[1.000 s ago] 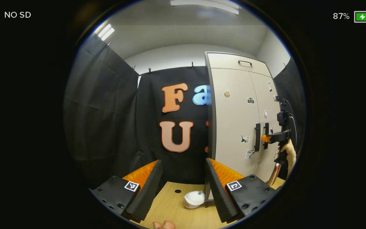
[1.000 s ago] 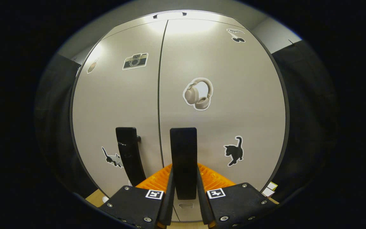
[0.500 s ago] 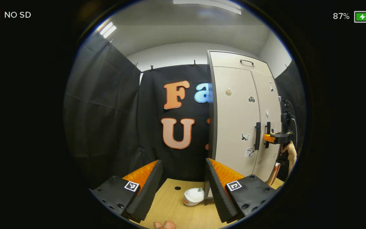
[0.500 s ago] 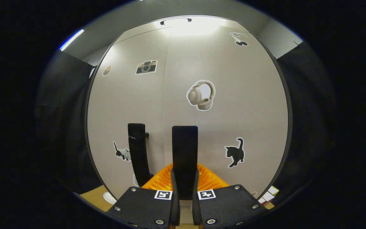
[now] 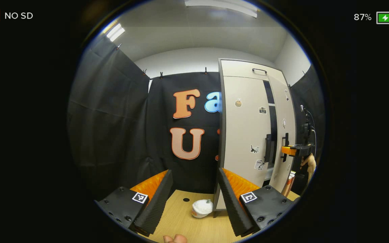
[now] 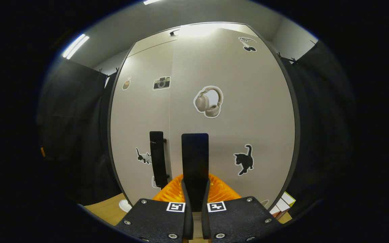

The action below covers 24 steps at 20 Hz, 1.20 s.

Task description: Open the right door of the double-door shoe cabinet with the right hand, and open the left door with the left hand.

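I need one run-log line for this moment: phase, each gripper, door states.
phase: opening right door | right gripper: shut on right door handle | left gripper: open, idle | right door: ajar | left door: closed

One cabinet (image 5: 245, 135) — two doors, two handles, one white cup (image 5: 201, 208)

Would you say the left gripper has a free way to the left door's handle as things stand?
Probably yes. The left gripper is open and holds nothing, and nothing stands in front of the left door's handle. The right gripper is shut on the right door's handle, beside it, so it may be tight.
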Each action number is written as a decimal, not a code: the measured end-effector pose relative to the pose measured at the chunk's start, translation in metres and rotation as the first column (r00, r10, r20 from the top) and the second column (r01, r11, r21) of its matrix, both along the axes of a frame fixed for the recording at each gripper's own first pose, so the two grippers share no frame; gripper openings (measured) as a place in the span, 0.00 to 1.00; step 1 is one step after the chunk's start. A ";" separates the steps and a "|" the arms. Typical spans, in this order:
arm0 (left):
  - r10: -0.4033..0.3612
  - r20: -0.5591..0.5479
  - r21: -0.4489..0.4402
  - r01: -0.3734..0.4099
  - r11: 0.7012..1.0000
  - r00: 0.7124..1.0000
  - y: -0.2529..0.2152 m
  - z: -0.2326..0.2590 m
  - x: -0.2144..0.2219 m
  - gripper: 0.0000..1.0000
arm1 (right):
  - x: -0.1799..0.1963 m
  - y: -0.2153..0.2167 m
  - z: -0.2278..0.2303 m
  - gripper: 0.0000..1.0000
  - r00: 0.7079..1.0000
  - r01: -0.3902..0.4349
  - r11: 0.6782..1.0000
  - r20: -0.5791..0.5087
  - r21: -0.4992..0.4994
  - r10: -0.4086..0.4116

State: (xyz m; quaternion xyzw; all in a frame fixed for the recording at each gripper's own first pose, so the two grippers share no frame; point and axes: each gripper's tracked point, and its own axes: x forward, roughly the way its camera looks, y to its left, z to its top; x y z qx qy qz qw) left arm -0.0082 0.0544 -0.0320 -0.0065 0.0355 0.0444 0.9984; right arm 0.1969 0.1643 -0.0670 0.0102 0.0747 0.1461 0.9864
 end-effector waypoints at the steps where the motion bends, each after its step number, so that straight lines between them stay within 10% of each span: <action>1: -0.004 -0.004 0.000 0.004 1.000 1.000 -0.004 0.000 -0.002 0.81 | -0.003 -0.003 0.000 0.10 1.000 -0.003 1.000 -0.001 -0.006 0.003; 24: -0.077 -0.001 0.017 0.077 0.997 0.997 -0.060 -0.001 -0.024 0.81 | -0.062 -0.075 0.016 0.08 0.998 0.057 0.997 0.020 0.051 -0.058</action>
